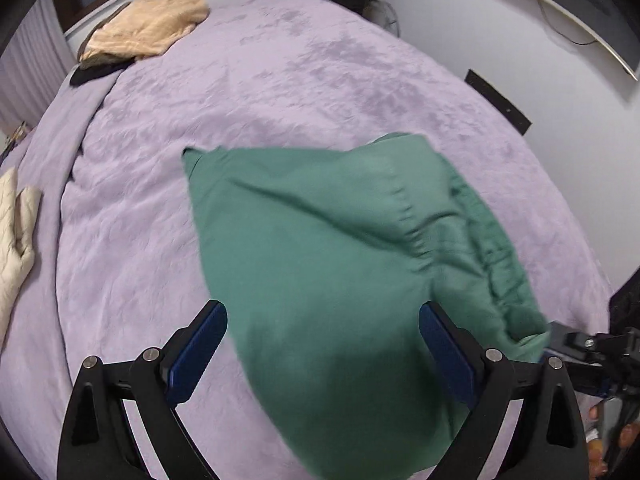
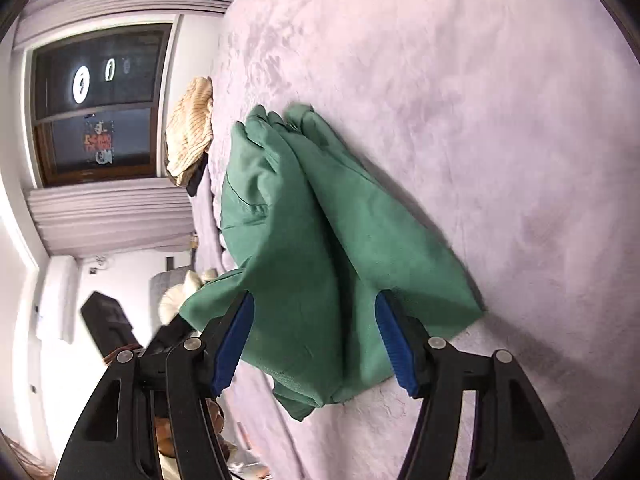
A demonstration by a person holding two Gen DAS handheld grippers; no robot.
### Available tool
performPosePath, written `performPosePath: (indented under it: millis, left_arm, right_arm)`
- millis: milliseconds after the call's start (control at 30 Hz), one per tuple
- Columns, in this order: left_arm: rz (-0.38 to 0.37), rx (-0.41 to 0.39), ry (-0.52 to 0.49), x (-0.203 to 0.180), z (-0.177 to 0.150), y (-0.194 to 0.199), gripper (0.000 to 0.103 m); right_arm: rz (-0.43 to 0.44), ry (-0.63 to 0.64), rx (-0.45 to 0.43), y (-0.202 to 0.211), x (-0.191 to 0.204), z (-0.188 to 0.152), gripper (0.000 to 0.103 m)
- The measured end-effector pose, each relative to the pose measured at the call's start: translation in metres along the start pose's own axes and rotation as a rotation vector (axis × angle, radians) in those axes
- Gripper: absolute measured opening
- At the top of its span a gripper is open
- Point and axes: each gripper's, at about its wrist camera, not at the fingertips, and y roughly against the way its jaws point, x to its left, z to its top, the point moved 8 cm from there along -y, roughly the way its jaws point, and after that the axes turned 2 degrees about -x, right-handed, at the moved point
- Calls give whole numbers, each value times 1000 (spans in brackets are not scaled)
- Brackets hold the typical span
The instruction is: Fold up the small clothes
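A bed under a lilac plush blanket fills both views, with a dark window beyond it. The left gripper has its jaws spread wide, and the green garment passes between them ungripped. The right gripper likewise stands with jaws apart over the garment's near end. The garment lies bunched in folds on the bed's near-right part. A tan striped cloth sits at the far left corner, and a cream quilted piece at the left edge.

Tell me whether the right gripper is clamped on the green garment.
No: the right gripper stands wide open, its fingers either side of the green garment.
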Motion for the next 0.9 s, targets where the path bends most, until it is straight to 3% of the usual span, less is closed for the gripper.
performPosePath:
  millis: [167,333,367,400,433,467,567,733,833,900]
  left_arm:
    - [37,8,29,24,8,-16,97]
    - [23,20,20,12,37,-45,97]
    - [28,18,15,9,42,-49,97]
    - [34,17,8,5,47,-51,97]
    - [35,13,0,0,51,-53,97]
    - [32,6,-8,-4,55,-55,97]
    - [40,-17,-45,-13,63,-62,97]
    - [83,2,-48,-13,78,-93,97]
    - [91,5,-27,-10,90,-96,97]
    - [92,-8,-24,-7,95,-89,97]
  right_arm:
    - [-196,307,-19,19,53,-30,67]
    - [-329,471,-7,-13,80,-54,70]
    - [-385,492,-22,-24,80,-53,69]
    - [-402,493,-48,-27,80,-48,61]
    - [-388,478,-68,-25,82,-41,13]
    - [-363,429,-96,-20,80,-33,4]
    - [-258,252,-178,8,61,-19,4]
    - [-172,-105,-126,7,-25,-27,4]
    - [-118,-178,-112,5,-37,-33,4]
    - [-141,-170,-96,13,-34,-34,4]
